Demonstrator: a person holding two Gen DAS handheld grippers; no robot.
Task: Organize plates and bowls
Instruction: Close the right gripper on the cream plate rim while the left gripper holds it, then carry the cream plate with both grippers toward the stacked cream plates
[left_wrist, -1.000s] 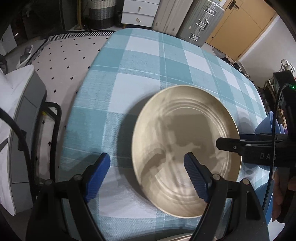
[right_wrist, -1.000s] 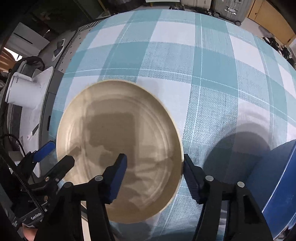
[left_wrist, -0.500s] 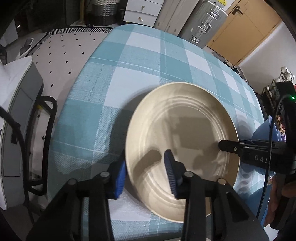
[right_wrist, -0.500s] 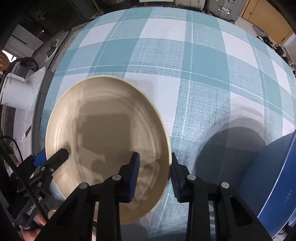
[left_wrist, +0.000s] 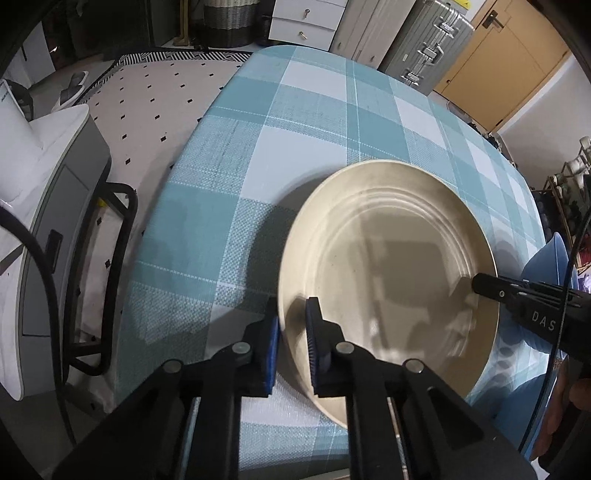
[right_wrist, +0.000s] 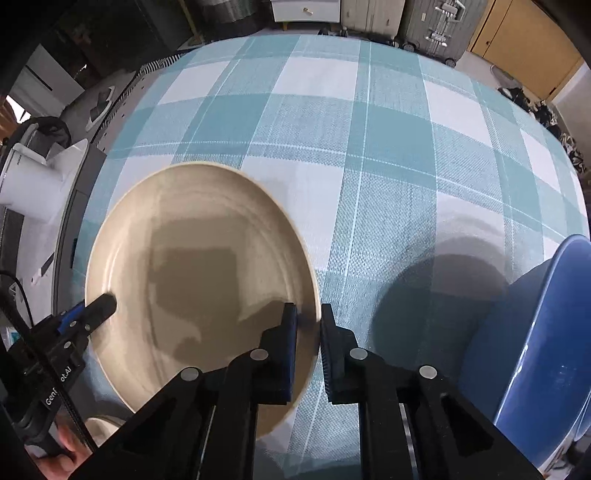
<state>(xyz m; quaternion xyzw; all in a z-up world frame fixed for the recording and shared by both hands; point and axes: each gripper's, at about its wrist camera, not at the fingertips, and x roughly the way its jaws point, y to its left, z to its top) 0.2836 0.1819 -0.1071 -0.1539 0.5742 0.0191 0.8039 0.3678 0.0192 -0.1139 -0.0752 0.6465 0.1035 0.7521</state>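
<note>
A round beige plate (left_wrist: 388, 258) lies over the teal checked tablecloth (left_wrist: 295, 129), with a dark shadow along its left edge. My left gripper (left_wrist: 291, 317) has its blue pads on either side of the plate's left rim, and its jaws are closing on it. In the right wrist view the plate (right_wrist: 192, 266) fills the left half. My right gripper (right_wrist: 308, 314) clamps the right rim the same way, jaws closing with the rim between them. Each gripper's tip shows in the other view: right gripper (left_wrist: 480, 286), left gripper (right_wrist: 107, 304).
A blue bowl (right_wrist: 535, 332) stands just right of the plate, also at the right edge as the blue bowl (left_wrist: 546, 258). A white and grey appliance (left_wrist: 55, 166) sits off the table's left edge. Suitcases (left_wrist: 424, 44) stand on the floor beyond the far end.
Both grippers' jaws went from wide apart to tight on opposite rims of the plate. The plate shifted a little in both views.
</note>
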